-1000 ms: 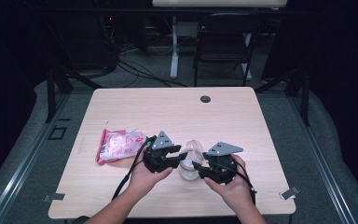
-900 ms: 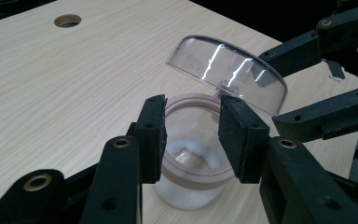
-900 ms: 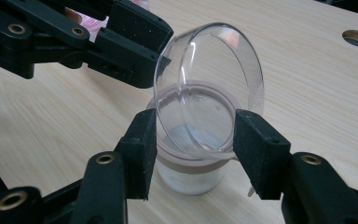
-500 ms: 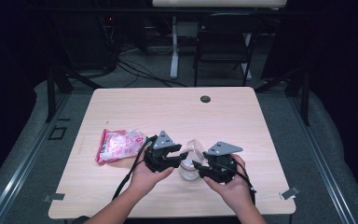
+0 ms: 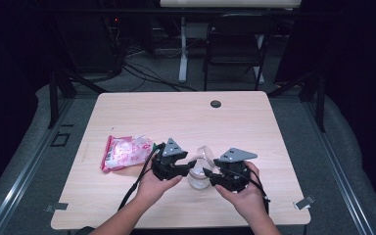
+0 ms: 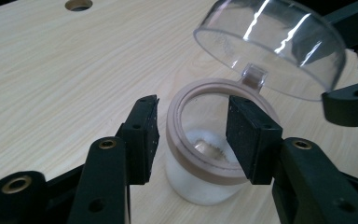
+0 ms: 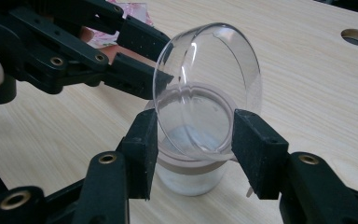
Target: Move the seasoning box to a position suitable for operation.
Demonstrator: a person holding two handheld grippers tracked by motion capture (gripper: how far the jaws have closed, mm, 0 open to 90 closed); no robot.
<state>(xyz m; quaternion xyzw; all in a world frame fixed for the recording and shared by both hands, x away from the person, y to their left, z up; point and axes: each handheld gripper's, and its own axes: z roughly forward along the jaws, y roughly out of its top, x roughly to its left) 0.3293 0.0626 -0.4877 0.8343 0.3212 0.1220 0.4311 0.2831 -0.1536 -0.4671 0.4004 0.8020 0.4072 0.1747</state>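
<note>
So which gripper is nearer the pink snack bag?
Left. The left gripper sits just right of the pink snack bag, at the open jar. The right gripper is farther off, on the jar's other side.

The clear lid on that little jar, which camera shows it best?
The right gripper view: the clear lid stands open, close up, its whole round outline visible above the jar. The left gripper view shows the lid from its hinge side, cropped. The high view shows it tiny.
</note>
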